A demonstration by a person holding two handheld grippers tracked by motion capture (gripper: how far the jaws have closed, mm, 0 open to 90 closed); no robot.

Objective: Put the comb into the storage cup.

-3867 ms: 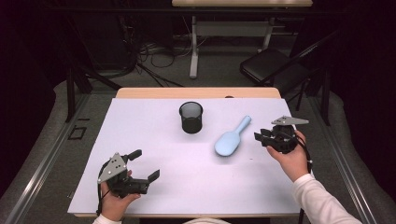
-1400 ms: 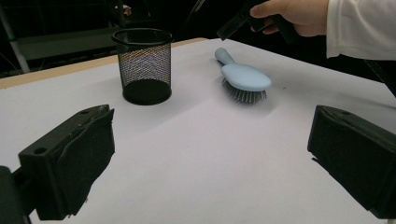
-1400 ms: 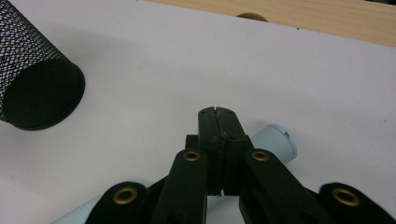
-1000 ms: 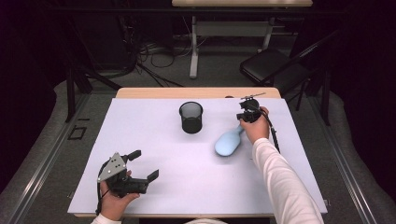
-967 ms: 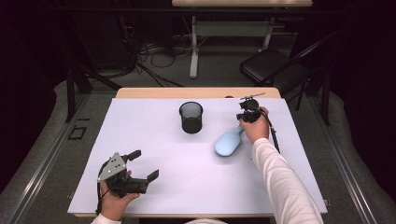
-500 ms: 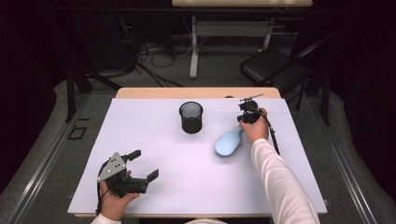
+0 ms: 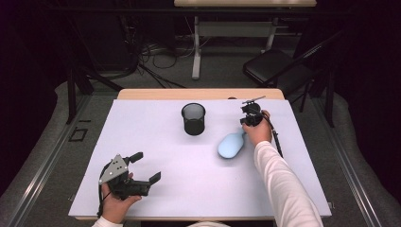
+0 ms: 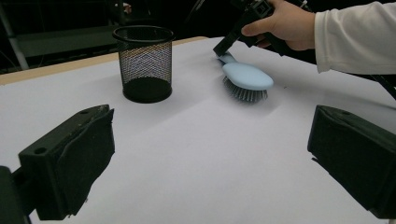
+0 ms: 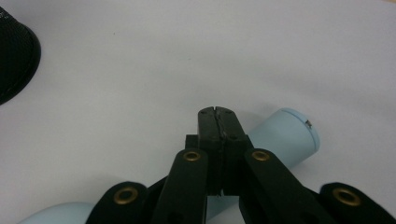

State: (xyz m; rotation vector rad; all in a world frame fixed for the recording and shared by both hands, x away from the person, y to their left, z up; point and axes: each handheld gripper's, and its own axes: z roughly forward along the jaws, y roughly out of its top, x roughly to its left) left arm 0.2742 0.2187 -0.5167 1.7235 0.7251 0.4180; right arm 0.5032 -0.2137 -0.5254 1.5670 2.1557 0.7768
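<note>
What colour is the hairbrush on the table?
The hairbrush is light blue with dark grey bristles underneath. The left gripper view shows it best.

This looks like a lab or recording studio: a surface (image 7: 156,142) under a plain white sheet stands in a dark room, with loose cables (image 7: 151,52) on grey carpet, a folding chair (image 7: 279,66) and a bare second desk (image 7: 246,4) behind.

From my right gripper view, the closed right gripper (image 9: 218,114) covers most of the light-blue hairbrush (image 9: 289,135) handle, so I can't tell whether it grips it. The mesh cup (image 9: 14,60) is cut off at the left edge.
</note>
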